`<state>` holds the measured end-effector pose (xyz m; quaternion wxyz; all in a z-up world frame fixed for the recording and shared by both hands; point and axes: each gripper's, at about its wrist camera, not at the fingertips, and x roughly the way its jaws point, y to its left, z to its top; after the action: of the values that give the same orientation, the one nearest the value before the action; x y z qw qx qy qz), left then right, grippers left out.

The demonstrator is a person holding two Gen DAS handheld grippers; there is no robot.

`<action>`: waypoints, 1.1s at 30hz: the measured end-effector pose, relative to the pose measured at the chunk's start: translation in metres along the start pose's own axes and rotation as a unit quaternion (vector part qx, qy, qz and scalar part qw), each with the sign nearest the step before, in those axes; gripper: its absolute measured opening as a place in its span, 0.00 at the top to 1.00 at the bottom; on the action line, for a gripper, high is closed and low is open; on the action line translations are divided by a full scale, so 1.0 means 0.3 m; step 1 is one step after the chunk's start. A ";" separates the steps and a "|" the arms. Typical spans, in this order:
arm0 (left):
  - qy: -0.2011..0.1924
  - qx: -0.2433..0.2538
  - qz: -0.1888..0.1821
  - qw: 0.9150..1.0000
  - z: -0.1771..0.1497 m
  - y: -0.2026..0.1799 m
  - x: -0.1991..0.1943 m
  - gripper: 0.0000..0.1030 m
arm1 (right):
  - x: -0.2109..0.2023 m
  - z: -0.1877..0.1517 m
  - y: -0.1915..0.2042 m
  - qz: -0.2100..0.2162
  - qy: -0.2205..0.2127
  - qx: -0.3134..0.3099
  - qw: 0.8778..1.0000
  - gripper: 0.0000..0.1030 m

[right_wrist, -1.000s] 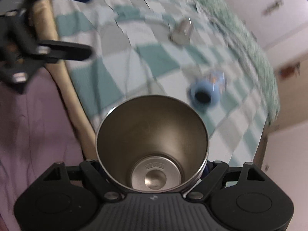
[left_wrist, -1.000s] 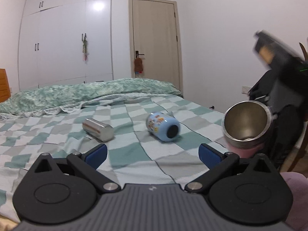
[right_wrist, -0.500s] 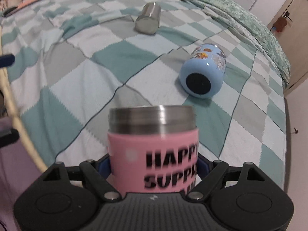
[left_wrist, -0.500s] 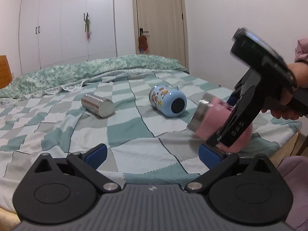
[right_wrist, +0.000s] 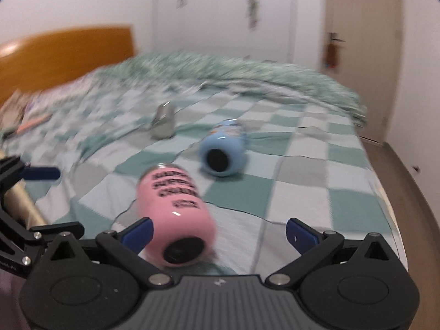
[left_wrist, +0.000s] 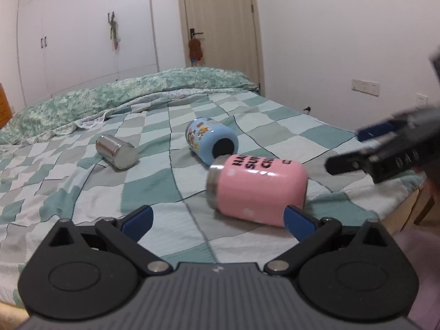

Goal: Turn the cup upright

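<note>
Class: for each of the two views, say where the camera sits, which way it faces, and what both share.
Left wrist: sits behind the open left gripper, facing across the bed toward the door; the right gripper shows at right.
Right wrist: sits behind the open right gripper, facing the headboard; the left gripper shows at left.
Shared: pink cup, blue cup, steel cup, all on their sides.

Pink cup (left_wrist: 258, 189) (lettered) lying sideways.
</note>
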<state>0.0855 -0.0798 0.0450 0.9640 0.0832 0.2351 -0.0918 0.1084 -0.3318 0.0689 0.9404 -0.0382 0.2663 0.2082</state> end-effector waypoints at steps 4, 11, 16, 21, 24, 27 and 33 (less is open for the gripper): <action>0.025 -0.029 0.011 0.999 0.072 -0.070 0.032 0.00 | -0.033 -0.094 -0.081 -0.017 -0.020 0.027 0.999 0.00; 0.102 -0.094 0.028 0.990 0.196 -0.156 0.121 0.00 | -0.026 -0.111 -0.178 -0.021 -0.024 -0.007 0.999 0.00; 0.171 -0.160 0.062 0.970 0.257 -0.183 0.245 0.00 | 0.028 -0.078 -0.202 -0.005 -0.018 -0.089 0.996 0.00; 0.186 -0.162 0.113 0.963 0.308 -0.219 0.333 0.00 | 0.106 -0.053 -0.226 0.034 0.002 -0.160 0.987 0.00; 0.197 -0.177 0.130 0.955 0.331 -0.211 0.386 0.00 | 0.156 -0.036 -0.244 0.057 0.009 -0.179 0.982 0.00; 0.209 -0.186 0.149 0.948 0.336 -0.198 0.430 0.00 | 0.197 -0.023 -0.260 0.075 0.013 -0.182 0.980 0.00; 0.249 -0.204 0.176 0.930 0.294 -0.181 0.509 0.00 | 0.252 -0.025 -0.272 0.084 0.016 -0.179 0.980 0.00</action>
<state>0.2456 -0.1715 0.0442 0.8713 -0.0546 0.4632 0.1523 0.1967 -0.3793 0.0204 0.8929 -0.1870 0.2417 0.3306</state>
